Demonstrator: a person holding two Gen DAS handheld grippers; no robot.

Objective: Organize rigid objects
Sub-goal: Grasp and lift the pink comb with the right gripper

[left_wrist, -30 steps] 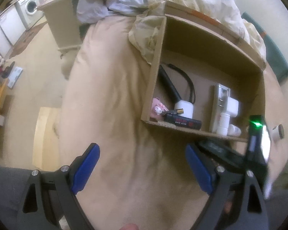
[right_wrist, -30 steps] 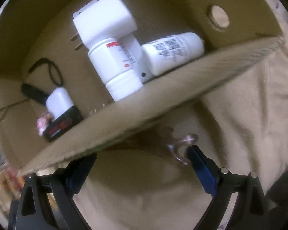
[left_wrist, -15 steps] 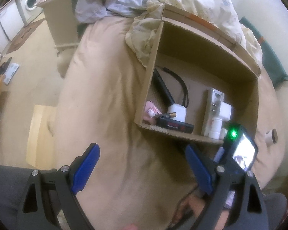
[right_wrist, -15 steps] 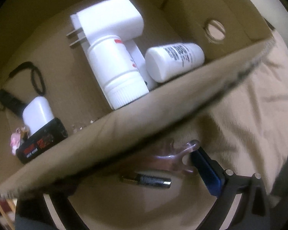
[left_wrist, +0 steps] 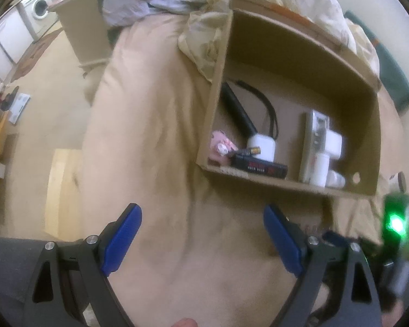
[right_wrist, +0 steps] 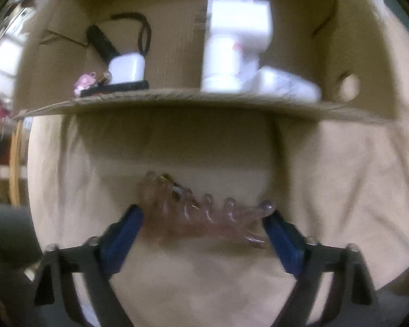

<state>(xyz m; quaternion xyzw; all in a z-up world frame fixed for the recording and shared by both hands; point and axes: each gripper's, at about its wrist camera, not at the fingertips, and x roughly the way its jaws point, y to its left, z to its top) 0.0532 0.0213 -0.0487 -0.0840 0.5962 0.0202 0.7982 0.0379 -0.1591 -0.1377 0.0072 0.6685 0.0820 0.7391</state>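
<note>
1. Beige bedcover (left_wrist: 155, 163) fills most of both views; everything sits on it.
2. Cardboard box (left_wrist: 349, 190) lies open-topped on the bedcover, ahead of both grippers; its near wall (right_wrist: 193, 98) spans the right wrist view.
3. In the box, right part: white plug adapter (right_wrist: 240, 19), white bottle (right_wrist: 220, 62) in front of it, second white bottle (right_wrist: 289, 87) lying against the near wall.
4. In the box, left part: black handled tool with cord (left_wrist: 237, 109), white charger (left_wrist: 260, 147), black flat pack (left_wrist: 259, 166), battery (left_wrist: 249, 151) on top of it, small pink item (left_wrist: 220, 145) in the corner.
5. Left gripper (left_wrist: 201, 239) spread wide, nothing between the pads, hanging over bare bedcover in front of the box.
6. Right gripper (right_wrist: 203, 231) pointing down, jaws closing; clear pink claw hair clip (right_wrist: 204, 218) lies crosswise between the blue pads, its ends at both pads, on the bedcover just outside the box's near wall. Blurred; firm grip not confirmed.
</note>
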